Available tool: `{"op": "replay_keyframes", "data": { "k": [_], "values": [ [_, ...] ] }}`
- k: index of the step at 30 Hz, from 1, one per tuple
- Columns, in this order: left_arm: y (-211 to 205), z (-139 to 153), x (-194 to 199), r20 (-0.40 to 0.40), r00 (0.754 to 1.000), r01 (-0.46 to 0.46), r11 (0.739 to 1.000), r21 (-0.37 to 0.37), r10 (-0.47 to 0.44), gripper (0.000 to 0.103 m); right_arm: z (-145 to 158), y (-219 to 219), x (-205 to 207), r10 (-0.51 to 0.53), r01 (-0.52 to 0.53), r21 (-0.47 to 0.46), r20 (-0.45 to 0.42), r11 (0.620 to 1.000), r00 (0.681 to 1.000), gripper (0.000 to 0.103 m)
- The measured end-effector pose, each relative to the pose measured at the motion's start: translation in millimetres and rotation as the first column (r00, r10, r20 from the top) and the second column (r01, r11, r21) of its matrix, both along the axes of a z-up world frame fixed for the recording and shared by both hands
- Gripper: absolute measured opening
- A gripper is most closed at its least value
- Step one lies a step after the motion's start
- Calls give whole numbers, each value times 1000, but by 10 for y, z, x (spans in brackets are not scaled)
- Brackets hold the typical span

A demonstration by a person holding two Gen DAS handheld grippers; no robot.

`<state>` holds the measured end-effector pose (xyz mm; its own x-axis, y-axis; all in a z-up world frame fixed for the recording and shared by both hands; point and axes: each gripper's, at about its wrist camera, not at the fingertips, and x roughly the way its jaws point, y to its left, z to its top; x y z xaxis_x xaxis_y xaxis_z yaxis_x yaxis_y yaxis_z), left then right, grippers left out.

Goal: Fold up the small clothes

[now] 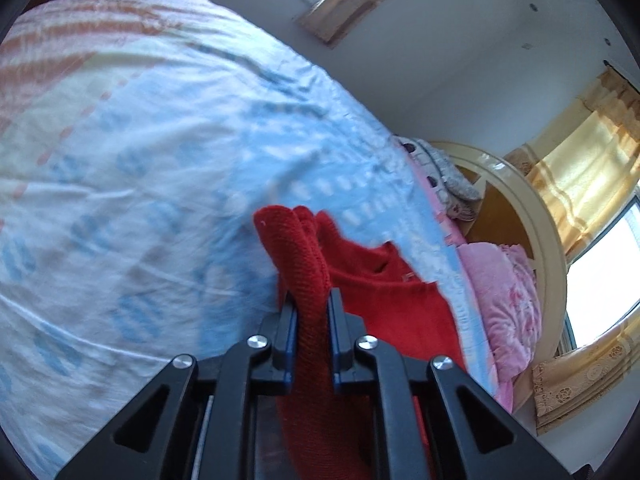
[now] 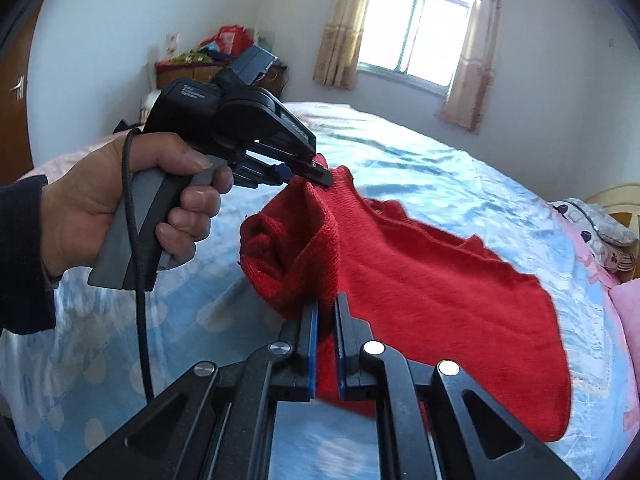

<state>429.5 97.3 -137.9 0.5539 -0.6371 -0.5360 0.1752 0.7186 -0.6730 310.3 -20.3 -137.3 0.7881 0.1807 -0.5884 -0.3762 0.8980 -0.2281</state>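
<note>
The red knit garment [image 2: 420,280] is clamped by the left gripper [image 2: 320,176] and the right gripper [image 2: 327,320] above the bed [image 2: 460,184], and slippage may be caused by bunched knit

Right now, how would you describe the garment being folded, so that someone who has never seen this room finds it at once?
Start from the bed with the pale blue patterned sheet that fills the room. On it lies a red knitted garment, one bunched end lifted off the sheet by the left gripper and the right gripper. It is the only red thing on the bed; the quilt beside it is pink.
</note>
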Motion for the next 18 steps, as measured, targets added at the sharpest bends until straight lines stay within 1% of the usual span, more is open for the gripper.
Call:
{"op": "replay_keyframes", "data": {
  "k": [5,10,15,18],
  "values": [
    [-206,223,4,44,999,17,1000,-4,-16,14,154,-246,-19,-29,27,54,21,998,999,6],
    [-357,271,27,40,999,21,1000,-17,-21,14,188,-485,-10,-64,63,111,2,992,998,6],
    [-532,380,-2,64,997,42,999,-26,-40,14,245,-739,-10,-89,89,172,-7,981,996,5],
    [-666,449,-8,76,996,54,998,-22,-53,14,258,-861,0,-98,101,214,-26,972,995,5]
  ]
}}
